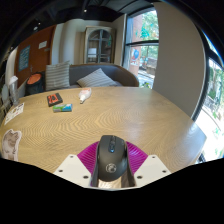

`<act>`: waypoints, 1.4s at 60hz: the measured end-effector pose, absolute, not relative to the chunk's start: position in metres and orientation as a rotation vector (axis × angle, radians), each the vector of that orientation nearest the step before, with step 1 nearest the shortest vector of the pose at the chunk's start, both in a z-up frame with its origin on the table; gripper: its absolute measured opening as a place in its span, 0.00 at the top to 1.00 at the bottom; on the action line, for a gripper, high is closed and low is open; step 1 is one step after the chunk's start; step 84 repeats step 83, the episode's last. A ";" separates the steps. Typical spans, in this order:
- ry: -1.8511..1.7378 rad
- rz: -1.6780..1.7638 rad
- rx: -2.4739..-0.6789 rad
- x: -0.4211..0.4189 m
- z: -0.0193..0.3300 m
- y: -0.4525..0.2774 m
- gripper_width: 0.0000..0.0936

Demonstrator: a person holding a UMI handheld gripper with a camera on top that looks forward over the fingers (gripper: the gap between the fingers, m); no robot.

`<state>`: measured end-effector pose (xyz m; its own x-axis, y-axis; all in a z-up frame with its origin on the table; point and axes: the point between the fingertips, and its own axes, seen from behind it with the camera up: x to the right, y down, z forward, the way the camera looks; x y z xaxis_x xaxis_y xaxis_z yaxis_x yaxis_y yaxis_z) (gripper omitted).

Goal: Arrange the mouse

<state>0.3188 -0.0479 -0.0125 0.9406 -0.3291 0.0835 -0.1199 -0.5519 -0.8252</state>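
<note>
Mouse (pixel 111 158) sits clamped between the gripper (pixel 111 163) pads, fingers closed on its sides. Held at the table (pixel 100 125) near edge, likely for placing.

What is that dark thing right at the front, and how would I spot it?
Start at the big round wooden table. At its near edge sits a black computer mouse, between the jaws of the gripper, whose purple pads flank it; whether they press on it cannot be told. Unlike the small colourful items at the table's far side, it is dark, rounded and alone.
</note>
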 end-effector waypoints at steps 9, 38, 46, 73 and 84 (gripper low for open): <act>0.335 -0.284 -2.132 0.314 -0.005 -0.044 0.60; -0.102 0.016 -1.910 -0.070 0.113 -0.032 0.60; -0.179 0.014 -2.044 -0.126 0.035 -0.036 0.60; -0.220 0.141 -2.062 -0.123 0.023 -0.074 0.08; -0.249 0.207 -1.986 -0.094 0.051 -0.142 0.08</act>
